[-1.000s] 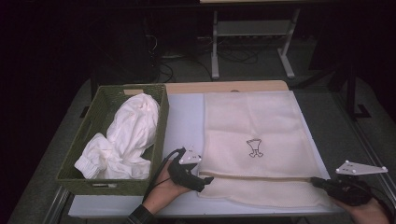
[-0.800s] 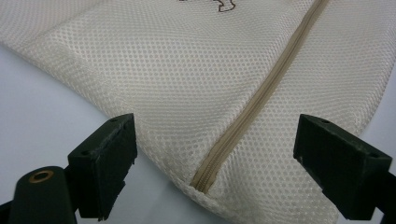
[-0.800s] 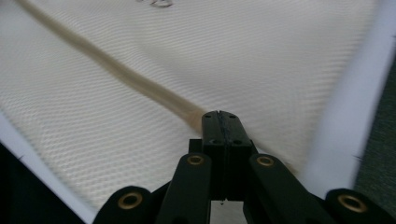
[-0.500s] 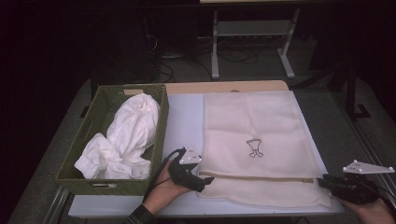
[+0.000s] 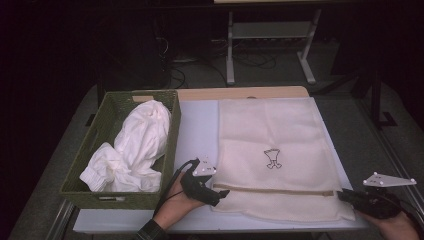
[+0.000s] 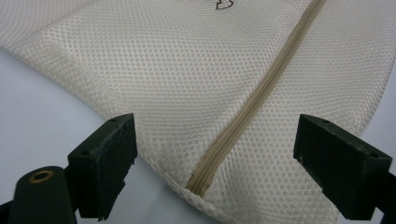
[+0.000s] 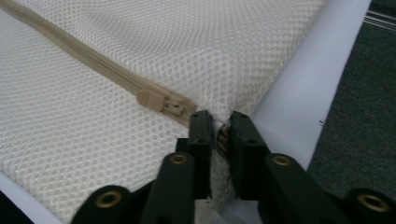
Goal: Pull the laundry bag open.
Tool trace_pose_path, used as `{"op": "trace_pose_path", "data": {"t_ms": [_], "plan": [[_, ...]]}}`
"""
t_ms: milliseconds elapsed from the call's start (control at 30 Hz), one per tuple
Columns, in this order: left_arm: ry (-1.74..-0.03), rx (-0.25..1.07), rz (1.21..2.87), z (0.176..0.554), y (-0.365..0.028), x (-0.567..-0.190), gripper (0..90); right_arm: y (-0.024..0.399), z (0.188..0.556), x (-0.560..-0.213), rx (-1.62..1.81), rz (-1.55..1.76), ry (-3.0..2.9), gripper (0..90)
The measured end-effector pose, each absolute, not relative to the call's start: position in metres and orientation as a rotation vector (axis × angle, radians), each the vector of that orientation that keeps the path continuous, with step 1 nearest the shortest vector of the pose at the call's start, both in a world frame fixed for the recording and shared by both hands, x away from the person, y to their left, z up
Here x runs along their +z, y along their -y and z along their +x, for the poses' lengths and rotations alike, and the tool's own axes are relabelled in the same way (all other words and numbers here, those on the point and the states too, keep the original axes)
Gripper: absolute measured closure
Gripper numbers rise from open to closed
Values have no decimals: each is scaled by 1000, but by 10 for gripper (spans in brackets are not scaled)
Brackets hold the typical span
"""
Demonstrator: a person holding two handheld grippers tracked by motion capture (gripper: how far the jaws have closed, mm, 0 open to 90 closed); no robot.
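Your right gripper (image 7: 218,122) had just been closing, its jaws pinching the mesh bag's (image 7: 93,116) edge at the zipper's (image 7: 88,63) end, just beside the tan slider (image 7: 152,99), near the white table (image 7: 303,102) edge.

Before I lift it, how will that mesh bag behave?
Probably floppy: the mesh bag lies flat and thin. Likely light, being open netting. The right gripper pinches one corner by the zip, so the rest should sag.

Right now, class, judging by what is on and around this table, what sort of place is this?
Probably a lab or studio set up for recording a laundry task: a mesh laundry bag lies flat on a white-topped table, a green basket holds white clothes, and cables run across the dark floor behind.
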State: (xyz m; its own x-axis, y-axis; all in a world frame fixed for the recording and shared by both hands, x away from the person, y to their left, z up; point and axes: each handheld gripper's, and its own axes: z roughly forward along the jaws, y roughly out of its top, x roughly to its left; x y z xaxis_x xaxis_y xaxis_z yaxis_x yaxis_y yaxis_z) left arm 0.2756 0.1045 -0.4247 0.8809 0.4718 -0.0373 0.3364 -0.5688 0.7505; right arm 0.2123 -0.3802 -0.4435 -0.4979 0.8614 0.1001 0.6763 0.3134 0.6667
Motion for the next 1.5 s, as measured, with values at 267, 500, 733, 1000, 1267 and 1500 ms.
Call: {"op": "trace_pose_path", "data": {"t_ms": [267, 500, 733, 1000, 1267, 1500], "plan": [[-579, 199, 2213, 276, -103, -422, 135, 368, 213, -431, 1003, 1310, -2301, 844], [-550, 167, 2219, 276, -94, -421, 139, 359, 215, -418, 1108, 1259, -2260, 844], [-511, 122, 2206, 276, -79, -417, 140, 347, 218, -410, 1193, 1211, -2253, 844], [-467, 100, 2188, 273, -66, -407, 187, 331, 219, -404, 1234, 1147, -2283, 843], [-408, 46, 2161, 275, -42, -401, 268, 332, 219, -399, 1249, 1132, -2253, 843], [-352, -3, 2142, 279, -13, -397, 372, 331, 219, -399, 1243, 1125, -2256, 842]]}}
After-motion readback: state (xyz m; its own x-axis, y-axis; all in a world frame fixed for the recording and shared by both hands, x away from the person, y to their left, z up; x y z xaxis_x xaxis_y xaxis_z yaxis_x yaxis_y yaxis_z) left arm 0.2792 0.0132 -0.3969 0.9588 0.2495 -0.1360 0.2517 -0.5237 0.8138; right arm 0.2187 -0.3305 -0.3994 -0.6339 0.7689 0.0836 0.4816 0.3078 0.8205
